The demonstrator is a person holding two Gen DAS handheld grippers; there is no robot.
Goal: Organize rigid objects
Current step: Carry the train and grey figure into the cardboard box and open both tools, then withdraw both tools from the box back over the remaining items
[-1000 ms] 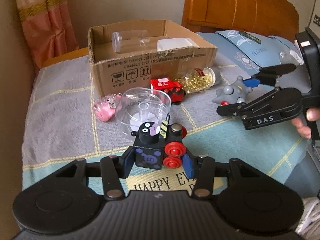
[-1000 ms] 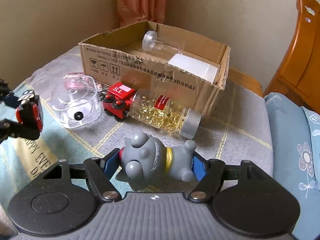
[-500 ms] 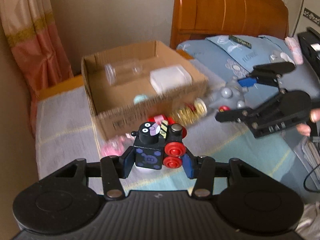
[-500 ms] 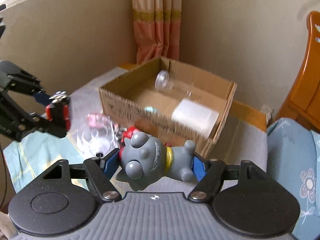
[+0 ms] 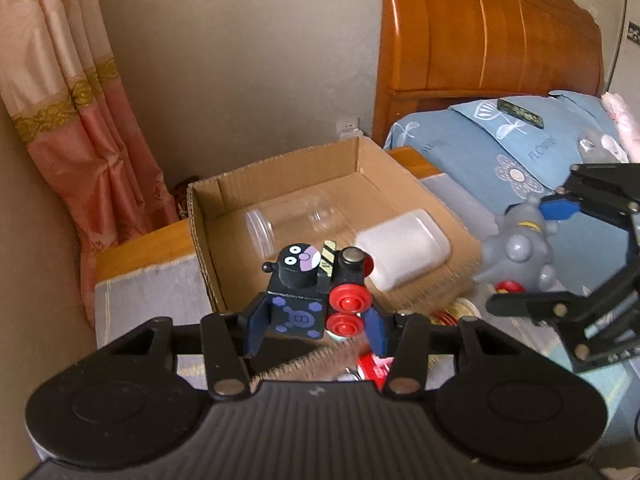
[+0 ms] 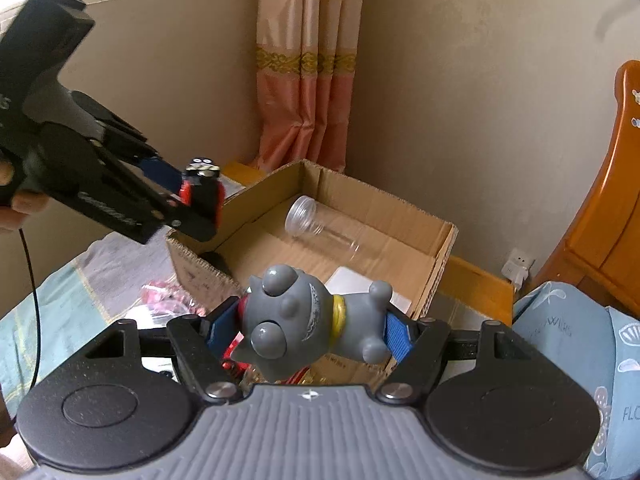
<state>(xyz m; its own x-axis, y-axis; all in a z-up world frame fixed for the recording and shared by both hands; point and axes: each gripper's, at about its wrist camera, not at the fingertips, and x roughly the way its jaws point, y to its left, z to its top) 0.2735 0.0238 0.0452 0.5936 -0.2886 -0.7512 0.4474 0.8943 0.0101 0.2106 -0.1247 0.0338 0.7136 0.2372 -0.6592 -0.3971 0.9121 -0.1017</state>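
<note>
Between left gripper [image 5: 316,320] pads: toy train [image 5: 316,292]

left black two-finger gripper [image 5: 316,330]: had a ribbed black body, two round black discs, silver screws, blue pads [image 5: 256,326] on its fingers
right grey-and-black two-finger gripper [image 6: 310,330]: had a ribbed grey body, black arms, silver screws, blue pads [image 6: 396,332]
cable: a thin black wire [image 6: 34,292] hung down
skin: bare fingers [image 6: 18,204] showed

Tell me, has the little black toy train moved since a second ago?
Yes. The toy train, gripped by the left tool, has risen from the tablecloth and now hangs over the cardboard box.
</note>
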